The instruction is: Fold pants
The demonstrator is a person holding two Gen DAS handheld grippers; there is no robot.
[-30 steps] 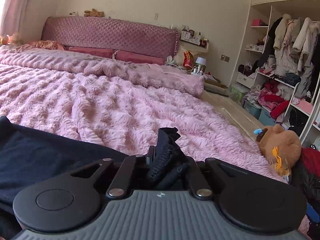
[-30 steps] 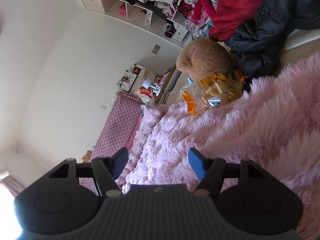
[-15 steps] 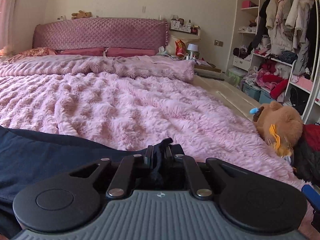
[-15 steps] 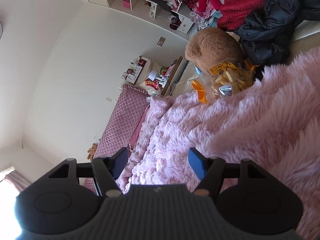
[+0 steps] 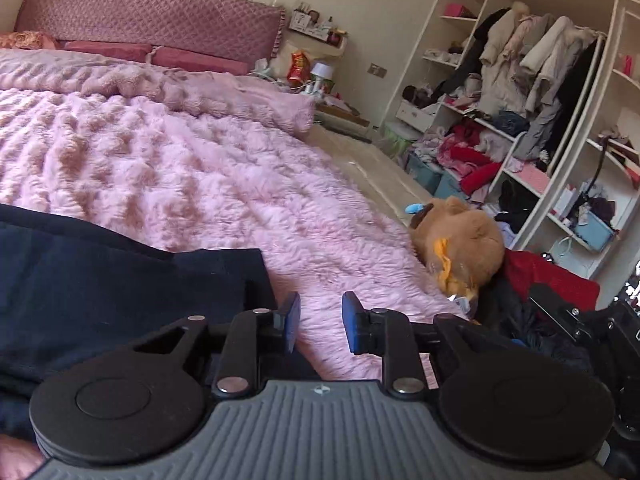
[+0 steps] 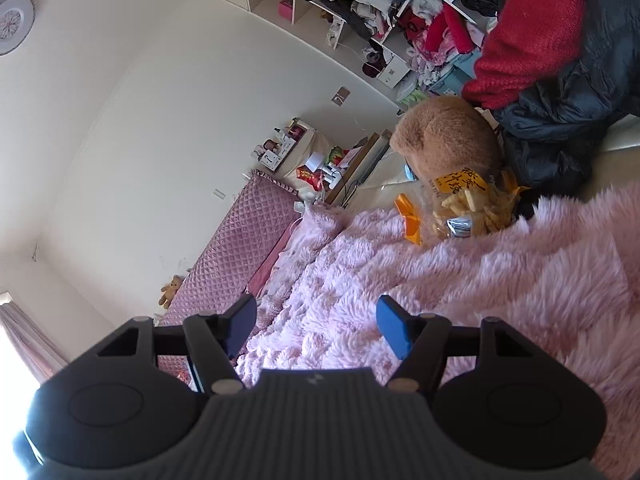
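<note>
Dark navy pants point(image 5: 100, 288) lie flat on the pink fluffy blanket point(image 5: 200, 168) at the lower left of the left wrist view, their edge just left of my left gripper point(image 5: 320, 322). That gripper is open and empty, its blue pads over bare blanket. My right gripper point(image 6: 316, 330) is open and empty, held tilted above the pink blanket point(image 6: 500, 280). The pants do not show in the right wrist view.
A brown teddy bear point(image 5: 460, 240) with a snack bag point(image 6: 468, 208) lies at the bed's right edge beside red and dark clothes point(image 5: 548, 276). Open wardrobe shelves point(image 5: 520, 80) stand on the right. The quilted headboard point(image 5: 152, 16) is at the far end.
My left gripper was shut on a fold of the dark pants; it has opened, let the fabric go and shifted right of it. The right gripper stayed open and barely moved.
</note>
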